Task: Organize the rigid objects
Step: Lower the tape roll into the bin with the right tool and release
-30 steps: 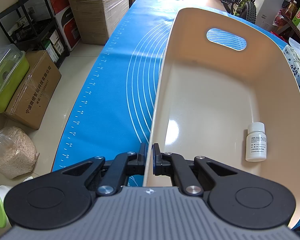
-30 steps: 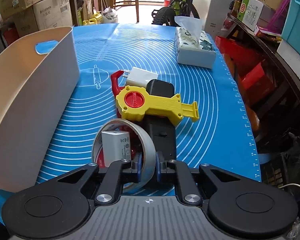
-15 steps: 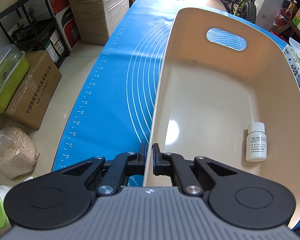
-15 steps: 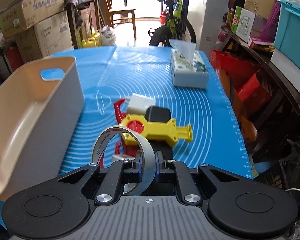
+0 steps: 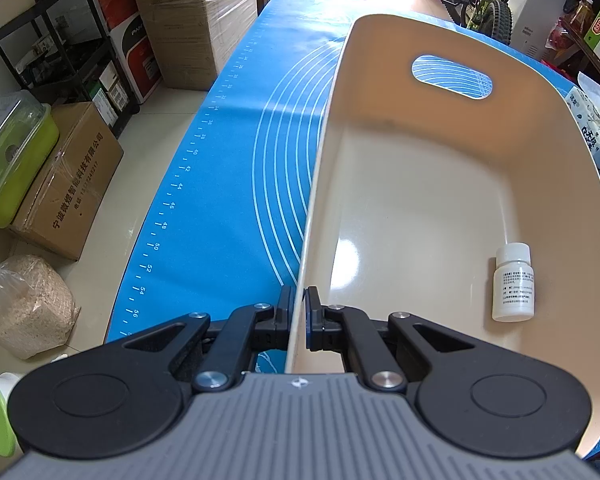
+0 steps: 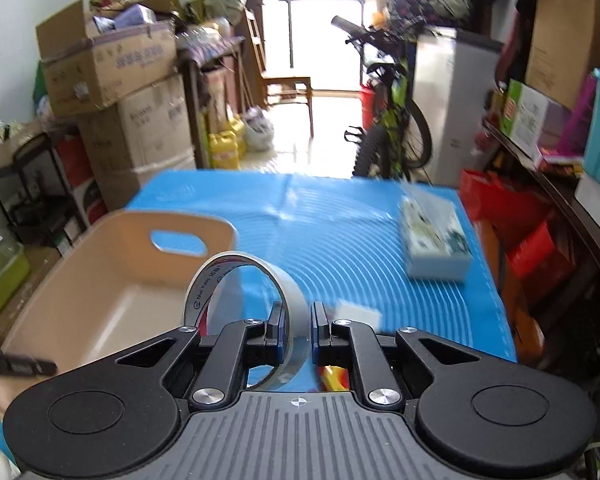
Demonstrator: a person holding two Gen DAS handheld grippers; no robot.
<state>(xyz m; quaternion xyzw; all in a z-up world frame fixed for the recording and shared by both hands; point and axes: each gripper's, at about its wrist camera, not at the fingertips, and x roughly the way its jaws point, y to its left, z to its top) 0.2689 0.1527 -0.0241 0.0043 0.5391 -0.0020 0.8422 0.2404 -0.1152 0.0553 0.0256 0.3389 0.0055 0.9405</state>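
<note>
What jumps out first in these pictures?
A roll of tape, pinched in the right claw above the blue mat. On its left sits a big beige bin, the left claw clamped on its rim, with one white bottle lying inside.

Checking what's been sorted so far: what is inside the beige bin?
Only a small white bottle lies on its side in the beige bin, near the right wall. The near end of the floor is hidden behind the left gripper.

Cream storage bin (image 5: 440, 184); white pill bottle (image 5: 514, 288); blue baking mat (image 5: 228, 200) with white concentric rings and ruler marks; grey-white tape roll (image 6: 296, 300).
</note>
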